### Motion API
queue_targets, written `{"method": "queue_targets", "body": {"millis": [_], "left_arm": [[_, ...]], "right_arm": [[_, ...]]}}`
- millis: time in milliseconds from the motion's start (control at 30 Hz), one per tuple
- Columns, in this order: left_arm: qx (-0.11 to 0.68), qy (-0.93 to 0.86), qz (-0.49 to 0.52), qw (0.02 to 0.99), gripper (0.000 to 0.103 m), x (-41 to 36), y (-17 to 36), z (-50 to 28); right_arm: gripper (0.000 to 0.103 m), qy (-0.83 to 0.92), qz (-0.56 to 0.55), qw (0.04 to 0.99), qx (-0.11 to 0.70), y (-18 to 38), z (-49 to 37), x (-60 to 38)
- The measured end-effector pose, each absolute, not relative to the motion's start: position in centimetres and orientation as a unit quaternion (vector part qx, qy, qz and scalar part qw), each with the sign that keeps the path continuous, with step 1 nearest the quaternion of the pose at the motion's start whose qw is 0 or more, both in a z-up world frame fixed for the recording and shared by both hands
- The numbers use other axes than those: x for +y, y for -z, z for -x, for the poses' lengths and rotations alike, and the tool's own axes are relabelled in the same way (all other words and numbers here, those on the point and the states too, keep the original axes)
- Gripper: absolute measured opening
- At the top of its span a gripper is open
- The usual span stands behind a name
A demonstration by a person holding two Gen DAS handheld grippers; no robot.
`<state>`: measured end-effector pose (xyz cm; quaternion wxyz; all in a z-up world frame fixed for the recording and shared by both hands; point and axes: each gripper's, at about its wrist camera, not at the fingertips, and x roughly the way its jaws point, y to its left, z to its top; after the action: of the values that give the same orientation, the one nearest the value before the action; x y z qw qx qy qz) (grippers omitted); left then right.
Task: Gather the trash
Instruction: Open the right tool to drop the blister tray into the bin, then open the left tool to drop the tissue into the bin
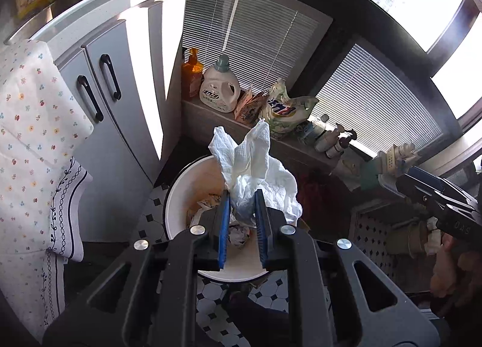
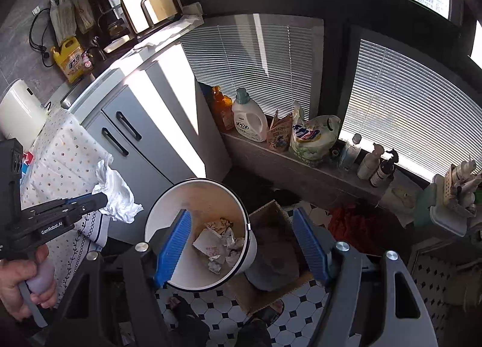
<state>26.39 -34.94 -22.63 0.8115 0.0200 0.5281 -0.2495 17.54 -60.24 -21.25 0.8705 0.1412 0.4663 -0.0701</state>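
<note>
Clamping a crumpled white paper towel (image 1: 256, 172) between its blue pads, the left gripper (image 1: 242, 211) is hanging over the mouth of a round white waste bin with a dark rim (image 1: 180, 193). That towel is sticking up past the fingertips and spreading to their right, above the bin's opening. Lying inside the bin are crumpled scraps of paper and printed wrappers (image 2: 221, 241), piled at the bottom against an orange-stained wall.

Standing wide apart with nothing between its blue pads, the right gripper (image 2: 242, 244) is looking down into the same bin, one pad showing in front of the bin's inner wall and the other off to the bin's right. Just beside the bin an open brown cardboard box (image 2: 271, 256) is sitting on the black-and-white tiled floor (image 2: 301, 311), holding something grey that is hard to make out.

Only the right wrist view is showing that box, the full heap of rubbish in the bin, and the hand (image 2: 21, 283) gripping the left tool's handle. Only the left wrist view is showing the towel close up, pinched by the pads. Both views are taking in the white detergent jug (image 1: 218, 88) and amber bottle (image 1: 190, 73) standing on the window ledge.
</note>
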Motion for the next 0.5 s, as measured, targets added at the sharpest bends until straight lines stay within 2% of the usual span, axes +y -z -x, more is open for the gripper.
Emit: {"method": "queue_targets", "body": {"millis": [67,133,233,300,433,500], "left_arm": [[0.535,0.249,-0.023,0.807,0.017,-35.4,23.2,-26.4],[0.547,0.251,-0.015,0.799,0.022,-35.7,23.9,-26.5],[0.554,0.251,-0.005,0.794,0.034,-35.6,24.2,-26.6],[0.550,0.252,0.001,0.797,0.047,-35.2,24.0,-26.6],[0.533,0.234,0.011,0.813,0.053,-33.4,22.7,-26.8],[0.518,0.220,0.020,0.826,0.066,-31.9,21.6,-26.8]], "right_arm": [[0.069,0.074,-0.141,0.870,0.468,21.3,-17.3,-60.5],[0.069,0.074,-0.139,0.869,0.468,21.2,-17.2,-60.6],[0.069,0.072,-0.138,0.870,0.467,21.2,-17.1,-60.6],[0.069,0.070,-0.137,0.870,0.468,21.1,-17.3,-60.3],[0.069,0.056,-0.133,0.872,0.467,21.0,-18.2,-59.4],[0.069,0.046,-0.129,0.874,0.465,20.8,-18.7,-58.6]]}}
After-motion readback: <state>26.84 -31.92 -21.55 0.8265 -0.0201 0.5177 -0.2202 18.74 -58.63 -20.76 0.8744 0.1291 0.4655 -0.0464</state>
